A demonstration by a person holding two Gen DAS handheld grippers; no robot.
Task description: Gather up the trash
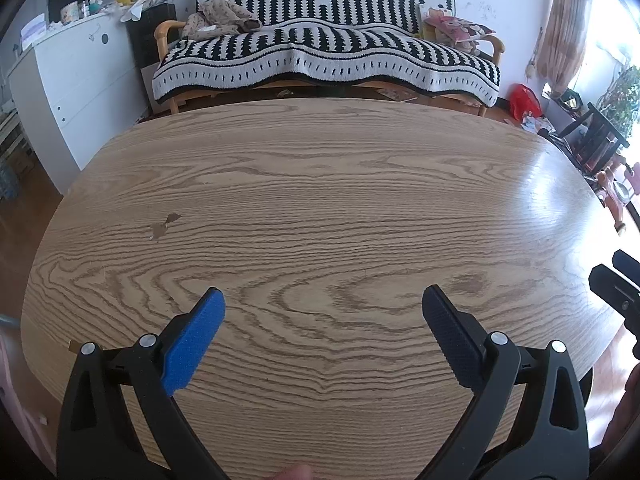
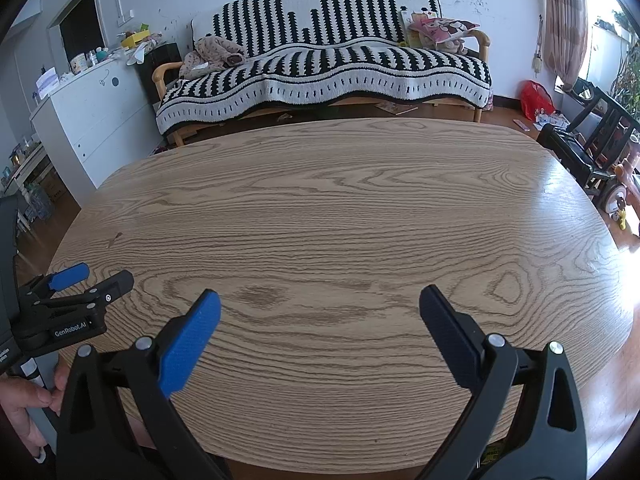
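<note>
- Trash is what I am after, but I can find none on the wooden table point(image 1: 320, 208) in either wrist view; its top shows only grain, a small chipped patch point(image 1: 165, 225) on the near-left part, and glare on the right side.
- My left gripper point(image 1: 323, 304) hangs over the near edge of the table with its jaws spread wide and nothing between them. The blue pad point(image 1: 192, 344) and the dark pad point(image 1: 450, 340) are well apart.
- My right gripper point(image 2: 320, 306) sits just beside it on the right, also wide open and empty, pointing the same way toward the far side of the room.
- In the right wrist view, the left gripper shows at the left edge, with the person's hand point(image 2: 24, 404) below it.
- Likely candidates for trash lie beyond the table: small scraps on the floor point(image 2: 394, 107) under the front of the striped sofa point(image 2: 320, 68), and loose bits on the floor at far right near the red bag point(image 2: 536, 98). They are too small for me to name.
- Judgement on direction: everything collectable is straight ahead and far, past the table's far edge, so neither set of fingers has a target within reach over the tabletop.
- The far-right litter lies nearer my right gripper's side; the scraps under the sofa sit about centred between both.
- I cannot read any item's long axis from here, so I would choose finger alignment only once closer.
</note>
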